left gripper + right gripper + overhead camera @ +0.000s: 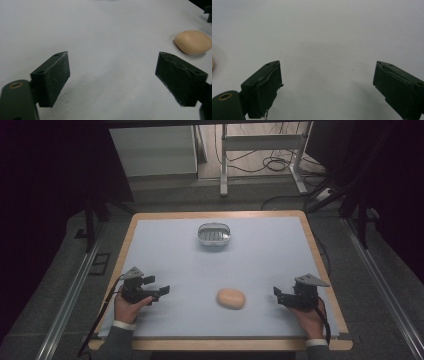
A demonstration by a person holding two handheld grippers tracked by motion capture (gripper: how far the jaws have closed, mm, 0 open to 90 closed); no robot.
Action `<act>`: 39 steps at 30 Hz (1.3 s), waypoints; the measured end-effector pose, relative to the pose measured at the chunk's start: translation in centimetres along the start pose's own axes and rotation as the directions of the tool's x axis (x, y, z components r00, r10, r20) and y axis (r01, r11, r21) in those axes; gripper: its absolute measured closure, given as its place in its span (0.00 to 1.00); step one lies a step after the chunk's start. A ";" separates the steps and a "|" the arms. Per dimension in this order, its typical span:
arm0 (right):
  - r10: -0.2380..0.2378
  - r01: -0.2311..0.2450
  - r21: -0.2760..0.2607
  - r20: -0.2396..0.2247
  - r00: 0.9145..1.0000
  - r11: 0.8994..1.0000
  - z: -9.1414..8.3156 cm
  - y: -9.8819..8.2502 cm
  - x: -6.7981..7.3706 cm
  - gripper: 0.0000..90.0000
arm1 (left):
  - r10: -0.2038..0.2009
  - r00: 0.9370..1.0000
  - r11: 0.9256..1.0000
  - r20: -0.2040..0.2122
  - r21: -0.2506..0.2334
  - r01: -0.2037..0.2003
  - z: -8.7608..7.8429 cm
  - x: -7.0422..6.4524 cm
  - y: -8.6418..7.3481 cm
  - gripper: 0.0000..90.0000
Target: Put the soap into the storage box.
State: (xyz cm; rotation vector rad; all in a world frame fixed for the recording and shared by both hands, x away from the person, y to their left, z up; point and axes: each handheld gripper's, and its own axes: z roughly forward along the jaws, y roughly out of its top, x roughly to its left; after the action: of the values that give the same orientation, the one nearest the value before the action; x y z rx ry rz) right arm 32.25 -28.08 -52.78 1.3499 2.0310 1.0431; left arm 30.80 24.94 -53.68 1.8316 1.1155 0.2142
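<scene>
left gripper (159, 290) fingers wide apart, empty. right gripper (278, 294) fingers wide apart, empty. tan bread roll (231, 298) on bench (165, 250) between them; metal basket (214, 234) farther back.

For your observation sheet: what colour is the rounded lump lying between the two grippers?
Pale peach-tan, plain and unpatterned; the lump shows best in the left gripper view.

I count one table (320, 270) under a pale mat. On it I count one tan bar of soap (231, 298) and one grey soap dish (214, 234). I count two grippers: one left gripper (157, 287) and one right gripper (278, 294), each hand-held.
</scene>
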 end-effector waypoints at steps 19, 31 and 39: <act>-0.010 0.010 -0.014 -0.027 1.000 1.000 -0.1 -0.1 0.0 0.10 | 0.086 0.996 0.995 -0.025 0.048 -0.085 -0.3 -1.3 0.1 0.19; 0.023 -0.025 -0.029 -0.039 0.999 0.999 -1.7 -0.4 -1.6 0.10 | 0.078 0.996 0.996 -0.037 0.047 -0.076 -0.2 -1.1 0.2 0.22; 0.004 -0.004 -0.014 -0.032 0.999 1.000 -2.4 -0.1 -1.7 0.12 | 0.092 0.995 0.994 -0.046 0.065 -0.089 -0.3 -1.4 0.5 0.21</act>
State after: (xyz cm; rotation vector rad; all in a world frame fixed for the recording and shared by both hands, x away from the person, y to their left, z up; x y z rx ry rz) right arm 31.10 -30.47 -51.49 1.3390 2.0411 1.0849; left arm 30.19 23.97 -52.69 1.9440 1.0843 0.2817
